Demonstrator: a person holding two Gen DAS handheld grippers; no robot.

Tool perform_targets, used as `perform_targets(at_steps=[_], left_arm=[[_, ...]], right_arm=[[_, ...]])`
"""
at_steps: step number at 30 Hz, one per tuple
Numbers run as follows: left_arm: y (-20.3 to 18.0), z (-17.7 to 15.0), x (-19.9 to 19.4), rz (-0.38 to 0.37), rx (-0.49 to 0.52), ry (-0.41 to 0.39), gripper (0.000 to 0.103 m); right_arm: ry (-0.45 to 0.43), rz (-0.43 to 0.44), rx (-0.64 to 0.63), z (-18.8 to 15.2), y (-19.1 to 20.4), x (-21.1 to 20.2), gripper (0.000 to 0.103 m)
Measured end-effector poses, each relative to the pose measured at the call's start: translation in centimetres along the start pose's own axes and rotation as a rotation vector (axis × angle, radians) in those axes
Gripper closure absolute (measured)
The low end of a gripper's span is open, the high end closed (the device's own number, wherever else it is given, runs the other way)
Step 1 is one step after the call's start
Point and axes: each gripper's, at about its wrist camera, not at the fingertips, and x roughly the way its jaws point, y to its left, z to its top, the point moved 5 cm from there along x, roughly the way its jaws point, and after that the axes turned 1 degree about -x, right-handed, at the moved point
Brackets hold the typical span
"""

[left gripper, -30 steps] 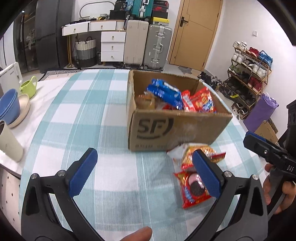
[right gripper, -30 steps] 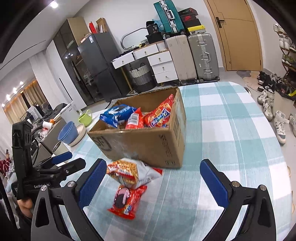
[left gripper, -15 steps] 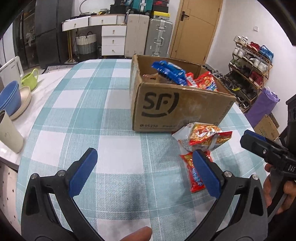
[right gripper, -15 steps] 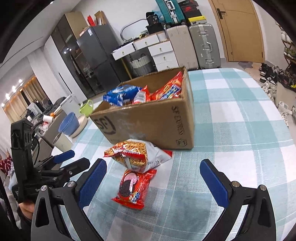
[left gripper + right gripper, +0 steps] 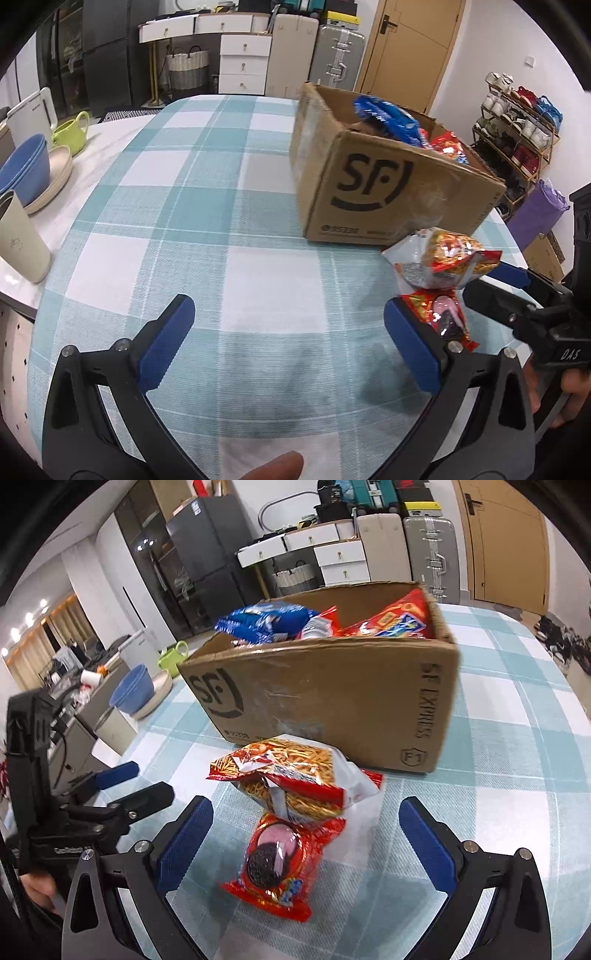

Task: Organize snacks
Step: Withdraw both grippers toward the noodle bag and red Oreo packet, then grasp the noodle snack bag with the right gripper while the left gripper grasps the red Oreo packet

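Observation:
A cardboard box (image 5: 391, 192) (image 5: 332, 698) printed "SF" stands on the checked tablecloth, holding blue and red snack packs (image 5: 266, 622). In front of it lies a white-and-red noodle snack bag (image 5: 295, 779) (image 5: 439, 262), and nearer to me a red cookie pack (image 5: 284, 860) (image 5: 443, 317). My right gripper (image 5: 306, 842) is open, its blue pads on either side of the red cookie pack, not touching it. My left gripper (image 5: 291, 339) is open over bare cloth, left of both packs. Each gripper shows in the other's view: the right gripper (image 5: 517, 295), the left gripper (image 5: 125, 786).
At the table's left edge stand a beige cup (image 5: 22, 240), stacked blue bowls (image 5: 26, 170), a green watering can (image 5: 70, 131) and a white kettle (image 5: 31, 114). Drawers, suitcases and a door fill the back. A shoe rack (image 5: 517, 125) stands to the right.
Both grippers have come down and forward toward the table. The right one now has the red cookie pack between its open fingers. The packs and the box have not moved.

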Motion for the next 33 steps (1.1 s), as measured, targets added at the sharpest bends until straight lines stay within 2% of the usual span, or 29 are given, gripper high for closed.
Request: perform_targets(at_steps=[8,13,16,19,20,25,33], left_arm=[[1.6,-0.1,0.3,0.021,-0.020,0.010,0.001],[1.6,-0.2,1.1,0.022,-0.013,0.033,0.001],[1.1,-0.4,1.4,0.015,0.004,0.040,0.001],[0.5,-0.4,1.6,0.017,0.023,0.042,0.001],[0.4,-0.4,1.7,0.017,0.028,0.043,0.001],[-0.2,-0.6,2.0,0.015,0.033,0.057,0.001],[-1.9,-0.9,2.1,-0.012,0.030,0.076,0.001]], right_arm=[[0.031,-0.056,-0.038,1.3,1.1,2.5,0.001],[0.010,-0.032,-0.020,1.7,1.2,2.8,0.002],[0.004,-0.018,-0.007,1.7,1.1,2.6,0.023],[-0.010,-0.001,-0.001,1.4,0.5,1.9,0.027],[-0.015,0.002,-0.001,1.3,0.3,1.7,0.033],[-0.064,0.043,0.004,1.0,-0.3,0.1,0.039],[-0.150,0.119,-0.007,0.8,-1.2,-3.9,0.040]])
